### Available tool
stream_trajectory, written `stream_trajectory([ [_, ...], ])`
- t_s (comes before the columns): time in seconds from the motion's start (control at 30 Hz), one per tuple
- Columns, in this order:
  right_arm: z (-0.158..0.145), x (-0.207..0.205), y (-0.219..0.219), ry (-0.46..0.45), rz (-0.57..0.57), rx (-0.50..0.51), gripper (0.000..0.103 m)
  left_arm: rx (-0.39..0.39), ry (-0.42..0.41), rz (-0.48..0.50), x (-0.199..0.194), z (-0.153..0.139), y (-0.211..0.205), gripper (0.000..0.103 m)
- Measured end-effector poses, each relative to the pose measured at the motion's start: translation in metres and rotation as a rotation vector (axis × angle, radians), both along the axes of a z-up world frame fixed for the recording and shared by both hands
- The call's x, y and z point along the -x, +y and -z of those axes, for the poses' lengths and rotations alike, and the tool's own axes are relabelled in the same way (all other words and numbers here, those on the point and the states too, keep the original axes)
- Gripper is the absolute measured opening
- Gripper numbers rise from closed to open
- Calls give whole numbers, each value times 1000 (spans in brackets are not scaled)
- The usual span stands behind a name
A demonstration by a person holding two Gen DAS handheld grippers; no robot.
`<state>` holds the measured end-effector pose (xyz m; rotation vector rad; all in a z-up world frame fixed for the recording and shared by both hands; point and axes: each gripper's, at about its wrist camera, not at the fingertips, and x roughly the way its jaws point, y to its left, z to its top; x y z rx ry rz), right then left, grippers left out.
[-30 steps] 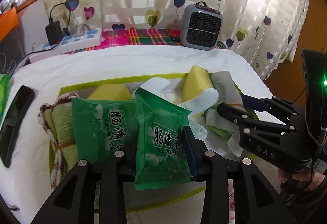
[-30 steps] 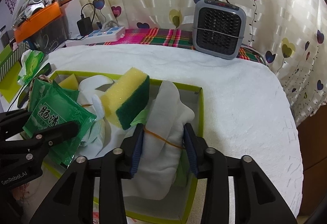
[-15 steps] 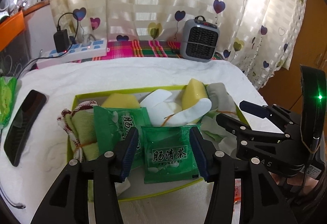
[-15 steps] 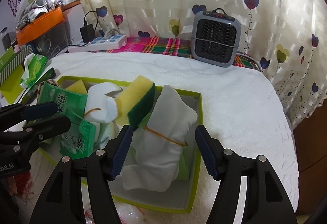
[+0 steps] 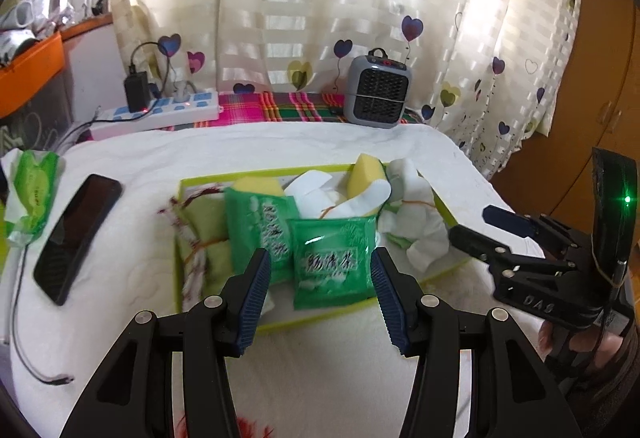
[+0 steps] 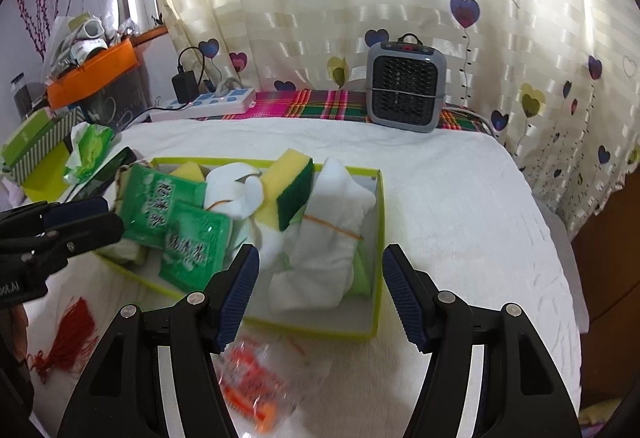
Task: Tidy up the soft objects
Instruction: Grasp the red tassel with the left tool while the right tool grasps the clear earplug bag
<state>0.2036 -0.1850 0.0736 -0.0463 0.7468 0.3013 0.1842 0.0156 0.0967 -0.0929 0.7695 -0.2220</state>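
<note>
Both tongs hang released over the near edge of the green tray (image 6: 378, 222), nothing btwn the pads. Left tongs (image 5: 318, 294) just spread their jaws; the green packet (image 5: 330, 262) lies loose at 12 o'clock of them, inside the tray. Right tongs (image 6: 320, 292) likewise just widened; the white cloth bundle (image 6: 328, 238) w/ its rubber band rests in the tray's right end, sponge (image 6: 290, 190) at its 10 o'clock.

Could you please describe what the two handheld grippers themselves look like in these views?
Both the left gripper and the right gripper are black, angular linkage frames with round silver screws. Each finger carries a dark blue ribbed pad. Seen from the left wrist view, the right gripper's body bears white lettering and a black handle with a green light.
</note>
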Motion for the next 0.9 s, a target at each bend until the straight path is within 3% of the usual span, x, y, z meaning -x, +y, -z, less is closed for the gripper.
stream_trajectory([
  [0.33,10,38,-11,42,10,-95,65,59,9,-56,47,1,47,51],
  [0.7,40,50,-6,135,-4,-172,66,50,103,-70,95,41,84,51],
  [0.9,48,49,4,163,-17,-151,66,42,141,-71,117,55,93,51],
])
